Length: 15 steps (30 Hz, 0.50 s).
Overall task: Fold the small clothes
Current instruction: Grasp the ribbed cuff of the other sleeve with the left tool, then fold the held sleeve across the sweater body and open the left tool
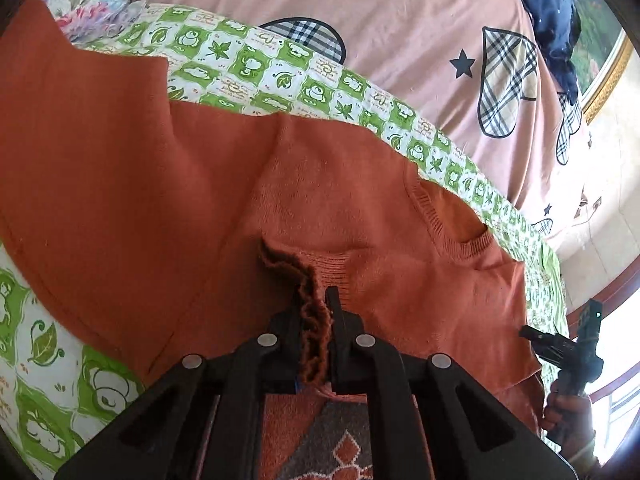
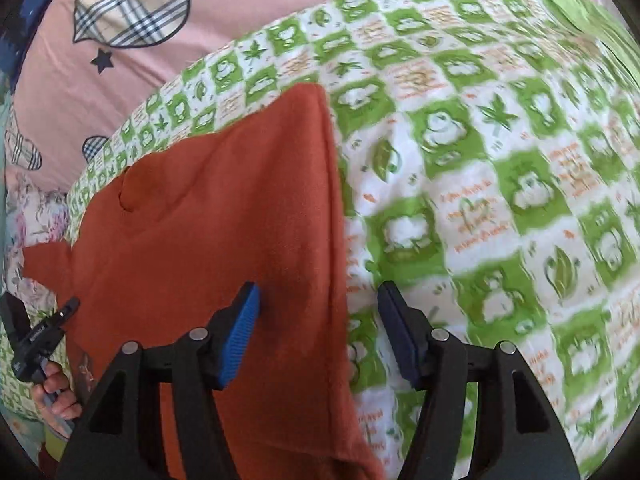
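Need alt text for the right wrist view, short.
The right gripper hangs open over the right edge of an orange sweater, blue-padded fingers either side of that edge, not pressing it. The sweater lies on a green and white frog-print sheet; a pink blanket lies beyond, and the left gripper shows at far left.

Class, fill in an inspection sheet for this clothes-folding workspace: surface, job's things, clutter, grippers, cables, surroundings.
Surface: green-and-white patterned sheet over a pink bedcover.
Job's things: orange sweater spread out, partly folded.
Clutter: dark blue cloth at the far edge.
Grippers: left gripper shut on a sweater edge; right gripper open, straddling the sweater's side edge.
Cables: nothing seen.
Surroundings: gold picture frame.
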### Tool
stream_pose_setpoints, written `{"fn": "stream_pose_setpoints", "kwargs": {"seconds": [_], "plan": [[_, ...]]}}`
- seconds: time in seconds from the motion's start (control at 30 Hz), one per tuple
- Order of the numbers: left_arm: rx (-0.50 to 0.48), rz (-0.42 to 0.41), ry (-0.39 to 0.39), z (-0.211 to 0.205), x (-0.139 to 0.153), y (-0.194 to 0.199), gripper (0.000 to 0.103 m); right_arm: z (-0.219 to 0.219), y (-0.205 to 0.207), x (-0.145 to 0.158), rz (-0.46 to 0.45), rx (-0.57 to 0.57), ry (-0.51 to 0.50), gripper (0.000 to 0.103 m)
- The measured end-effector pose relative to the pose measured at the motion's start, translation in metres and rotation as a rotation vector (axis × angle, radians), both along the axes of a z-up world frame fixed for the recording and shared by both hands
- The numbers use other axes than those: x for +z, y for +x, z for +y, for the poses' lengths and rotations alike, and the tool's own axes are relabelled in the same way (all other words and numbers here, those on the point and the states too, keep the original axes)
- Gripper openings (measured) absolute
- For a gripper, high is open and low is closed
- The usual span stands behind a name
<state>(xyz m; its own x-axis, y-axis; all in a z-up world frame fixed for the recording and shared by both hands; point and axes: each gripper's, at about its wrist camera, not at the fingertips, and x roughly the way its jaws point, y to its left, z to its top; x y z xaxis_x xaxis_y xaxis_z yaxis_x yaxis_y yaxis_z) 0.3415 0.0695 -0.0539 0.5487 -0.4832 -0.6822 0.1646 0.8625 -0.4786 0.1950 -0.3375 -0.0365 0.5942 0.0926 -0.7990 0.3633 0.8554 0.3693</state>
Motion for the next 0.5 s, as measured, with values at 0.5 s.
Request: {"fn": "stream_pose_setpoints", "kwargs": {"seconds": [0.5], "plan": [[-0.046,-0.062,0.126,-0.025,0.004,-0.008,0.007,0.038,-0.036,0.043,-0.128,0.003,-0.131,0.015]]}}
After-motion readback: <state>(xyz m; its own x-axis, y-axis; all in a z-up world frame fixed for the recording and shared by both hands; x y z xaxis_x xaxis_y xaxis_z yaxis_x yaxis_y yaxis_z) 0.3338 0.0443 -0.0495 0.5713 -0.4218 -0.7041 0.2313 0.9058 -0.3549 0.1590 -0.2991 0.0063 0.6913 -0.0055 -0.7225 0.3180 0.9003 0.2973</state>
